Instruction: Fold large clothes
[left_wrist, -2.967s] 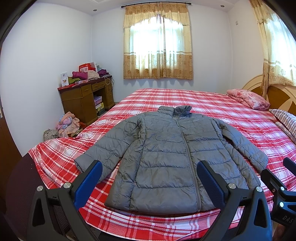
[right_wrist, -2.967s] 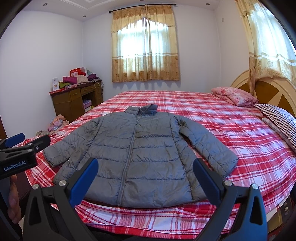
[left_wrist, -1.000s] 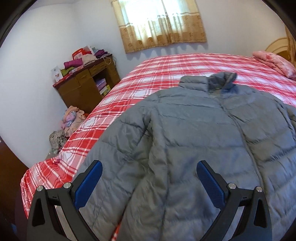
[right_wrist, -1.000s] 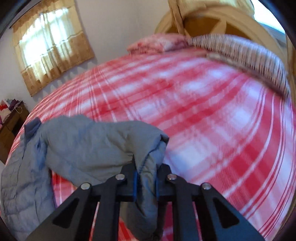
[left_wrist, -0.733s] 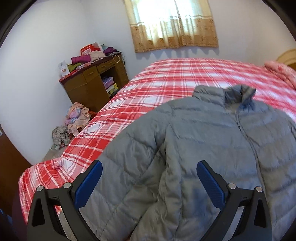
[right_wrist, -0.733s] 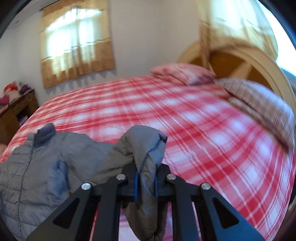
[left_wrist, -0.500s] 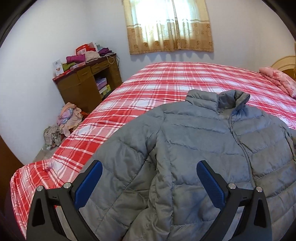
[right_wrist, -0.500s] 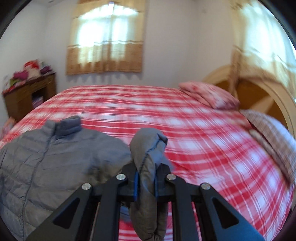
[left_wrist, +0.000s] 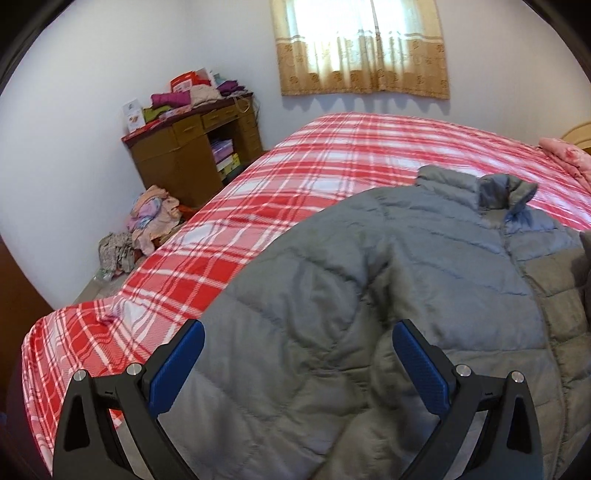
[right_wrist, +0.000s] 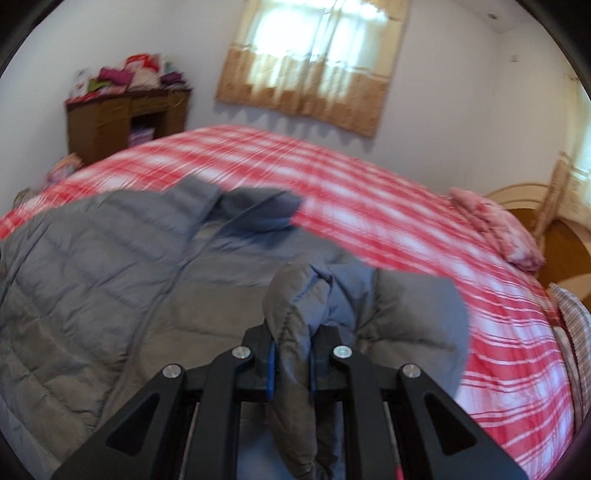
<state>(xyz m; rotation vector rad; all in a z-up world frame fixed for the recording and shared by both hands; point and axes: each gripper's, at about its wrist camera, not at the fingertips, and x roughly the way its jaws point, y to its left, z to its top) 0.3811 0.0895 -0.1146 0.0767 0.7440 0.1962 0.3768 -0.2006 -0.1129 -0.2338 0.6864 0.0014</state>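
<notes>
Fingers (left_wrist: 177, 363) of the left gripper (left_wrist: 297, 365) stand spread wide above the near left sleeve of the grey padded jacket (left_wrist: 369, 295), which lies flat on the red plaid bed (left_wrist: 325, 158). From the right wrist, the right gripper (right_wrist: 291, 360) pinches a bunched sleeve cuff (right_wrist: 295, 332) between its pressed-together fingers, lifted over the jacket's front, with a pink pillow (right_wrist: 495, 229) far right.

Left gripper (left_wrist: 295, 360): matte black angular frame, each finger (left_wrist: 176, 365) faced with a textured blue pad, and a pair of silver screw heads sitting on each arm just behind the pads. Right gripper (right_wrist: 291, 363): same black linkage bars with triangular cut-outs, four silver screws in a row, thin blue pad edges showing.
</notes>
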